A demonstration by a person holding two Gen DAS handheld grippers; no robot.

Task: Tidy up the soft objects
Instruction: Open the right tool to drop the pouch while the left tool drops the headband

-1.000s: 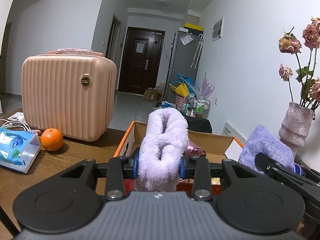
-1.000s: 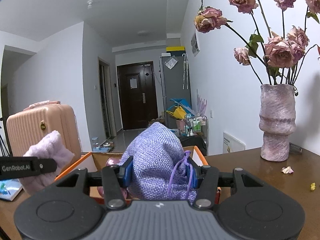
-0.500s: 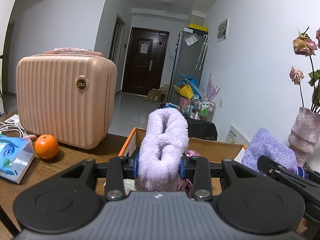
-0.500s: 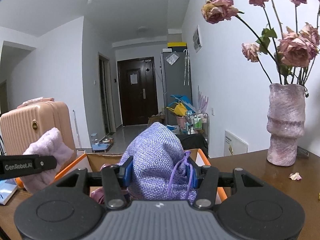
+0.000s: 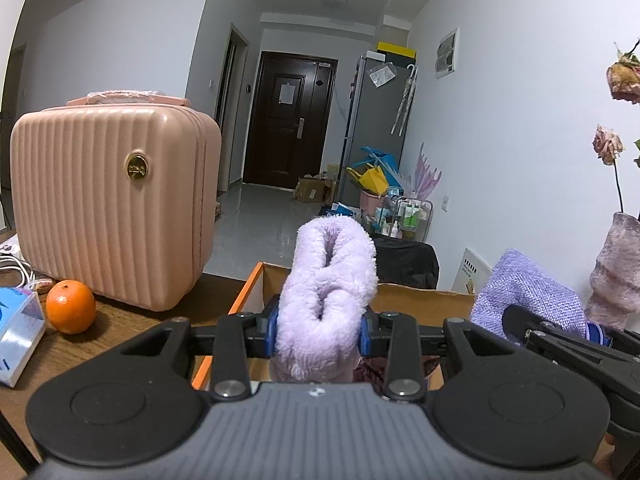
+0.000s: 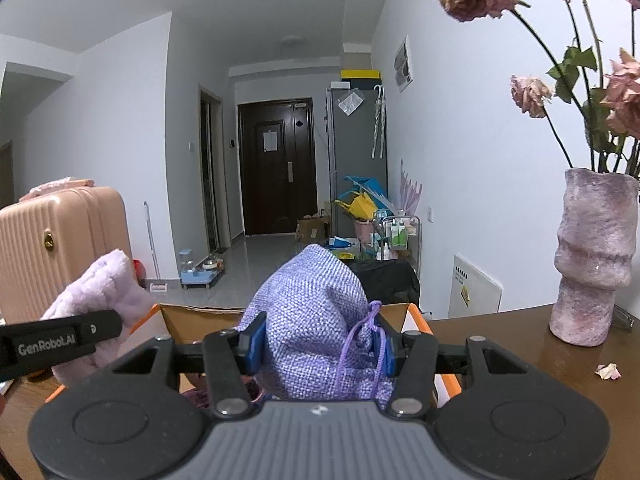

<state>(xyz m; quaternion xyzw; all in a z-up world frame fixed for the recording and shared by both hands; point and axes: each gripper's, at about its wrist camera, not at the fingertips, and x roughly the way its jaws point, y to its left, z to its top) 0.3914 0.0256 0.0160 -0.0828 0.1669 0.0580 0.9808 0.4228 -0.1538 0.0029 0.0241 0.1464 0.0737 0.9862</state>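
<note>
Counted on site: one fluffy lilac towel (image 5: pixel 328 292), one woven purple pouch (image 6: pixel 316 320), one cardboard box (image 5: pixel 420 300), one pink suitcase (image 5: pixel 112 204), one orange (image 5: pixel 71 307), one vase (image 6: pixel 592 256).

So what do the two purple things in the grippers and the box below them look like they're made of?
Fluffy lilac roll: plush fleece or terry, judging by its fuzzy pile. Purple pouch: coarse woven fabric with a visible open weave and a cord drawstring. Box: brown cardboard with a matte inside and orange outer edges.

Towel (image 5: pixel 328 292) was pale lilac; pouch (image 6: pixel 316 320) purple/white weave w/ purple cord; box (image 5: pixel 420 300) tan w/ orange rim; case (image 5: pixel 108 204) ribbed pink; pads (image 5: pixel 273 330) blue
</note>
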